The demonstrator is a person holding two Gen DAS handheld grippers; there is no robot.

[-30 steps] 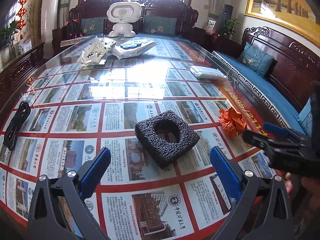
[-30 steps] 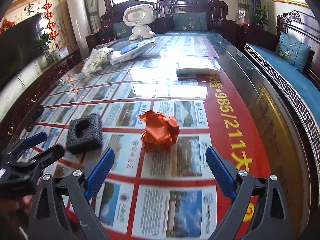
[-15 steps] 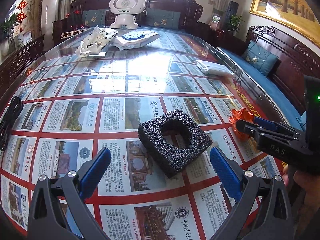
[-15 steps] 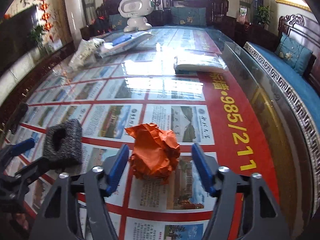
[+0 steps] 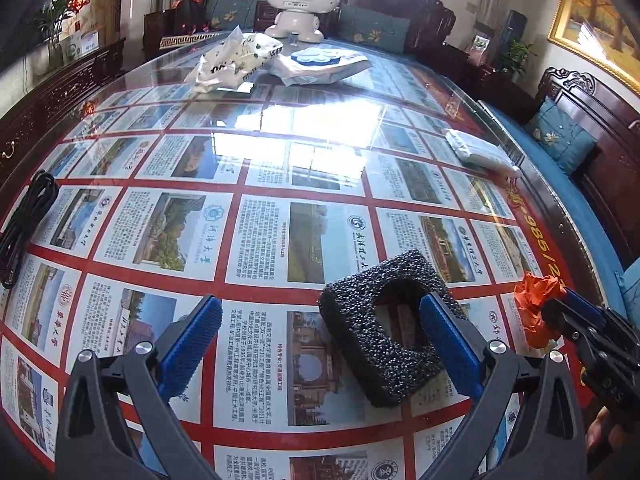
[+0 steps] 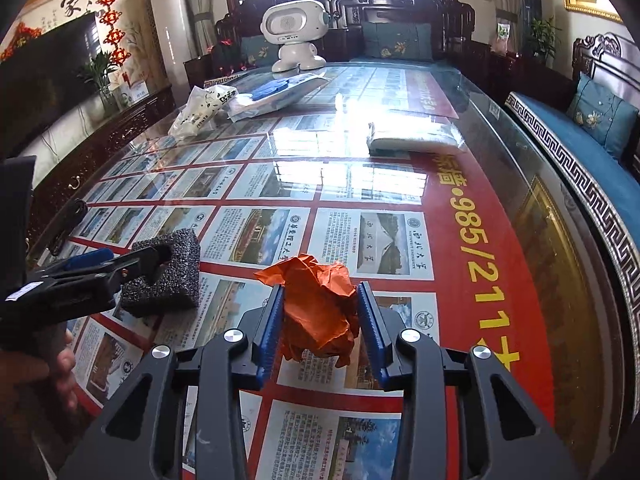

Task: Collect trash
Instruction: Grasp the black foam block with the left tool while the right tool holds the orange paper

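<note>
A black foam block with a hole (image 5: 384, 320) lies on the glass table top. My left gripper (image 5: 320, 340) is open; its right finger (image 5: 444, 340) reaches over the block's hole, its left finger stands clear on the table. The block also shows in the right wrist view (image 6: 168, 276), with the left gripper (image 6: 132, 264) over it. A crumpled orange paper ball (image 6: 320, 312) sits between my right gripper's (image 6: 320, 320) blue pads, which press on both its sides. In the left wrist view the ball (image 5: 534, 304) shows at the right gripper's tip.
A black cable (image 5: 24, 224) lies at the left edge. A white wrapper (image 5: 228, 64), a blue-and-white bag (image 5: 320, 64) and a white robot toy (image 5: 300, 0) stand at the far end. A white packet (image 6: 412, 136) lies at far right. Wooden benches with blue cushions (image 6: 568, 136) flank the table.
My right gripper moved forward and closed its pads onto the orange paper ball. My left gripper moved forward and left, so its right finger now overlaps the foam block.
</note>
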